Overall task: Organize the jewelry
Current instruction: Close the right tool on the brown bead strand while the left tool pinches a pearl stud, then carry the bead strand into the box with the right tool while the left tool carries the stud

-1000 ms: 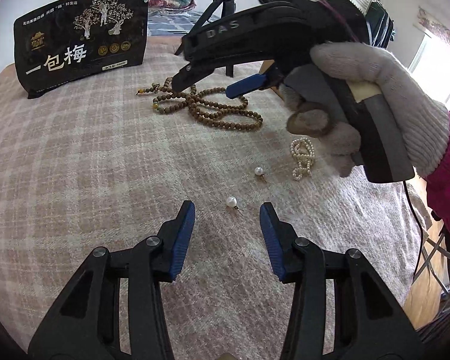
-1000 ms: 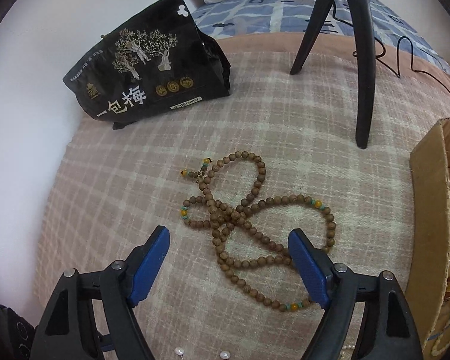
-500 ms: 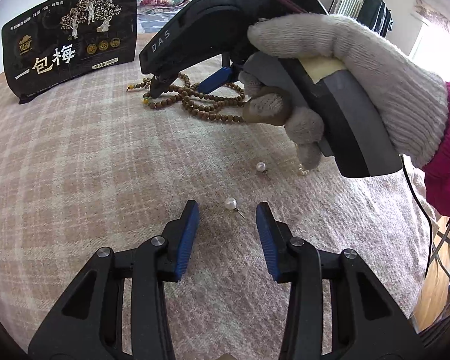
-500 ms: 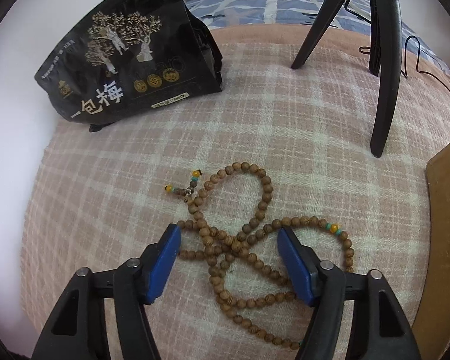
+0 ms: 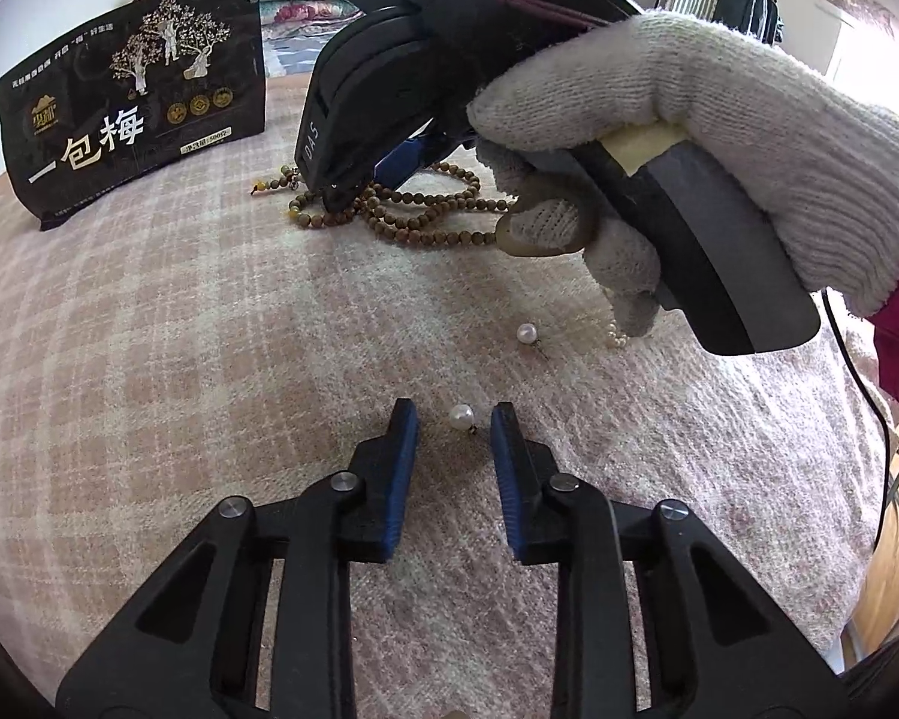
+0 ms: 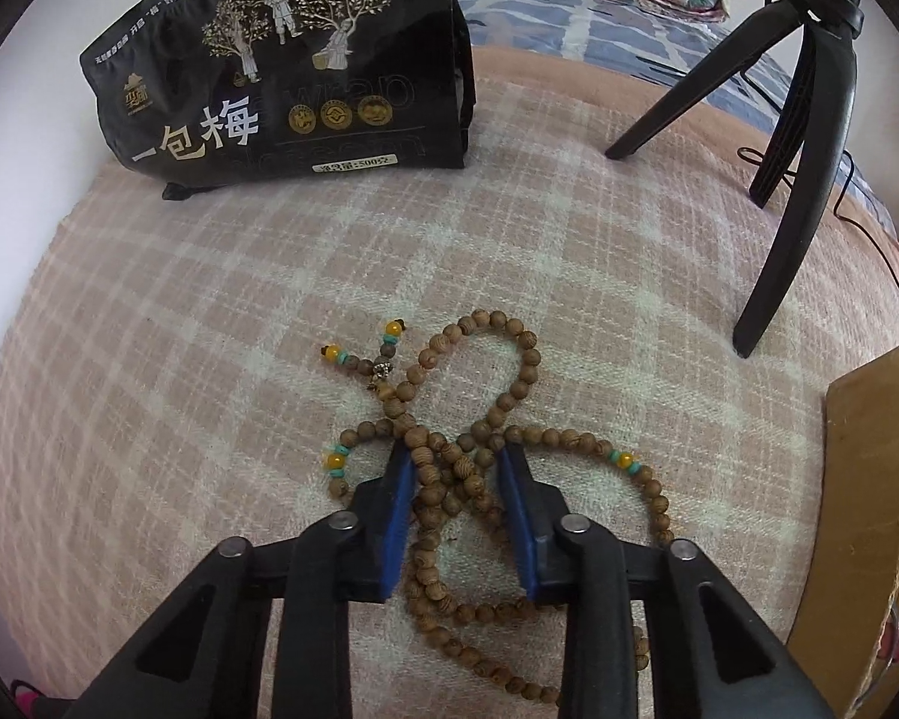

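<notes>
A pearl stud earring (image 5: 460, 417) lies on the checked blanket between the tips of my left gripper (image 5: 454, 419). Its jaws are closing, with a small gap still showing on each side of the pearl. A second pearl earring (image 5: 527, 334) lies further off to the right. A long wooden bead necklace (image 6: 527, 359) with yellow and turquoise beads lies coiled on the blanket. My right gripper (image 6: 455, 455) points down onto it, jaws closing, with a bunch of strands squeezed between both blue pads. In the left wrist view the right gripper (image 5: 359, 192) sits on the wooden bead necklace (image 5: 425, 215).
A gloved hand (image 5: 689, 120) holds the right gripper and hides most of a pearl bracelet (image 5: 616, 338). A black snack bag (image 6: 281, 60) stands at the back. A black tripod (image 6: 797, 120) stands at the right, a cardboard box (image 6: 869, 509) at the blanket's right edge.
The right gripper came down onto the wooden beads and its jaws closed from wide apart onto a bunch of strands. The left jaws narrowed around the near pearl earring.
</notes>
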Demonstrator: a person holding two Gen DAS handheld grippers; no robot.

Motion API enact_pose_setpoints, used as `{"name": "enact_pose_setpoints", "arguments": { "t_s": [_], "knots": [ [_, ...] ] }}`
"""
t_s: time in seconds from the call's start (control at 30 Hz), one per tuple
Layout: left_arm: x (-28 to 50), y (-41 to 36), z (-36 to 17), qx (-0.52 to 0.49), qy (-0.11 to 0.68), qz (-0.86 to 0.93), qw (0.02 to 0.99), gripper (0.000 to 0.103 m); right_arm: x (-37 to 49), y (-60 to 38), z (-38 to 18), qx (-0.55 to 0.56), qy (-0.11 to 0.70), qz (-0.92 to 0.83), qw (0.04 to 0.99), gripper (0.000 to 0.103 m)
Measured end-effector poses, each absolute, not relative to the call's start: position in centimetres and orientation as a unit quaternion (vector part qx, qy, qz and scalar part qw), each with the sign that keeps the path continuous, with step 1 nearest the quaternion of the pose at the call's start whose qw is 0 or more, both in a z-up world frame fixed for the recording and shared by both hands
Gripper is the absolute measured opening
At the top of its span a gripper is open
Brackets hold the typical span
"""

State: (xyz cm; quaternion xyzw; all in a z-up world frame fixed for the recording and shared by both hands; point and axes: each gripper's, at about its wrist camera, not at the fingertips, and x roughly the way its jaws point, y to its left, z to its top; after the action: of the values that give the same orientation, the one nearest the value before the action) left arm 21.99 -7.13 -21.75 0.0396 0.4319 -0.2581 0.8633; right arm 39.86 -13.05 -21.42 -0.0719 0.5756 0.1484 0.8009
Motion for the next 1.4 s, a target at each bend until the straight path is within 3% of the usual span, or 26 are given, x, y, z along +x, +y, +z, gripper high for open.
{"name": "enact_pose_setpoints", "arguments": {
  "t_s": [0.07, 0.13, 0.27, 1.4],
  "knots": [
    [22.0, -7.3, -21.8, 0.045, 0.430, -0.258, 0.864, 0.019, 39.2, -12.9, -21.3, -0.075, 0.573, 0.150, 0.802, 0.021],
    [22.1, -7.8, -21.8, 0.052, 0.430, -0.261, 0.863, 0.008, 38.7, -12.8, -21.1, -0.077, 0.571, 0.150, 0.803, 0.018],
    [22.0, -7.7, -21.8, 0.048, 0.429, -0.260, 0.864, 0.007, 38.2, -13.3, -20.8, -0.070, 0.571, 0.158, 0.803, 0.011],
    [15.9, -5.0, -13.8, 0.004, 0.389, -0.240, 0.889, 0.006, 30.5, -18.5, -7.1, -0.012, 0.487, 0.182, 0.854, 0.010]
  ]
}}
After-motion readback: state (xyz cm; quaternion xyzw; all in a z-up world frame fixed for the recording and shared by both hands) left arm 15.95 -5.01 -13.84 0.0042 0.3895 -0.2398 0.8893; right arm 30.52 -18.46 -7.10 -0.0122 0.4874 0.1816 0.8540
